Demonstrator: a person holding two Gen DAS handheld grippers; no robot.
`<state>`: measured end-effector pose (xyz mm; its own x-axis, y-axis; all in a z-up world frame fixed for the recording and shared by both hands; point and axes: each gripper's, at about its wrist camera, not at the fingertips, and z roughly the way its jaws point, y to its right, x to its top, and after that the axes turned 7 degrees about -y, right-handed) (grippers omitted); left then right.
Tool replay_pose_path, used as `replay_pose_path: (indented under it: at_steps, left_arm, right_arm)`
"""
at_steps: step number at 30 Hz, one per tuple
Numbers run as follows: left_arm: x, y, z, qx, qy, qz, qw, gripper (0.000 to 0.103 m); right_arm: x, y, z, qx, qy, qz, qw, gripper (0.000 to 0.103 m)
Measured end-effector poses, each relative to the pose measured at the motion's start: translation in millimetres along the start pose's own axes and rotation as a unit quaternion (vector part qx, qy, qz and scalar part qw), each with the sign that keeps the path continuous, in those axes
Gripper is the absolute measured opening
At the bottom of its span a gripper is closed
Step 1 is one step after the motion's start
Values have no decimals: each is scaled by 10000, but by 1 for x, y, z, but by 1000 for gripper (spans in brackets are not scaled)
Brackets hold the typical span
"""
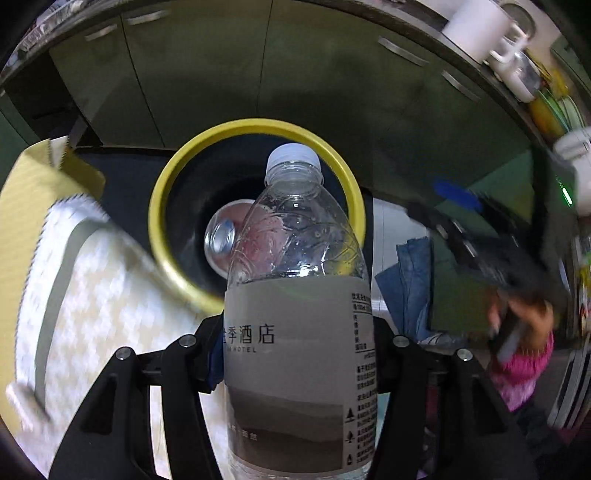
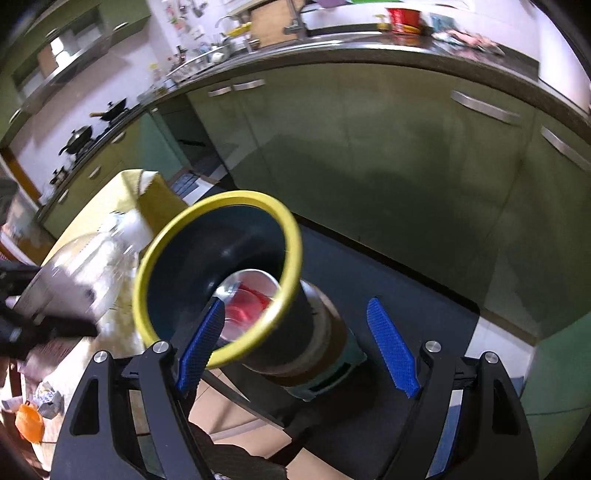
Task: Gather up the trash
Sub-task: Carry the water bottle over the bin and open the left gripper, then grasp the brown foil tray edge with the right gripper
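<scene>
My left gripper [image 1: 295, 354] is shut on a clear plastic water bottle [image 1: 295, 295] with a grey label and white cap, held over the mouth of a dark bin with a yellow rim [image 1: 255, 127]. A red and silver can [image 1: 225, 236] lies inside the bin. In the right wrist view the bin [image 2: 218, 273] stands on the floor with the can [image 2: 247, 306] in it, and the bottle [image 2: 74, 280] shows blurred at the left. My right gripper [image 2: 299, 350] is open and empty, with blue pads [image 2: 391, 347], just above the bin's near side.
A table with a yellow and white checked cloth [image 1: 92, 295] is at the left. Green kitchen cabinets [image 2: 369, 166] stand behind the bin. A dark mat [image 2: 369, 302] lies on the floor. Crumpled trash and an orange object [image 2: 29, 421] sit on the table. White mugs [image 1: 480, 26] hang above.
</scene>
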<state>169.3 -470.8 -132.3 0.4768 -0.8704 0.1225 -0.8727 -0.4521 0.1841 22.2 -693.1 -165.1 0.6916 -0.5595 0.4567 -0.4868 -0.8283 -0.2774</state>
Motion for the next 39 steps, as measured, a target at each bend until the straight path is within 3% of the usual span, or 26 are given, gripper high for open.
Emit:
replay_pose_path:
  at_steps: [5,8,11,18,25,32,35,39]
  left_arm:
    - [36,-7,19,121,56,-74,9999,55]
    - [42,-9,20,179,98,-133,9997,62]
    - [39,-9,13,150,197,-144,9996,68]
    - [3,-12,-34,2,538,-82,9985,68]
    - [-74,-25,-112,-108,1249,-307,9916,73]
    - [-161,-45,-179,252,1923,-759,9781,78]
    - [-205,-58,-193,211,2127,-1093,9708,78]
    - [-255,-70,-199,368,2394,-1465,9591,78]
  right_arm:
    - [-2,19,3,-26,-36,167,9999,79]
    - [-3,21,4,-21,-48,182,9998,79]
    - [-3,18,5,4,-52,147,9999,79]
    - [-3,-4,4,77,-40,-17,10000,79]
    - [-6,-30,0,117,-46,-267,9996,79]
    - [-25,-106,0,616,-227,-1267,9898,79]
    - [-39,-150,3,1141,-485,-1922,9735,79]
    - [-61,-214,9,1633,-777,-2885,9402,79]
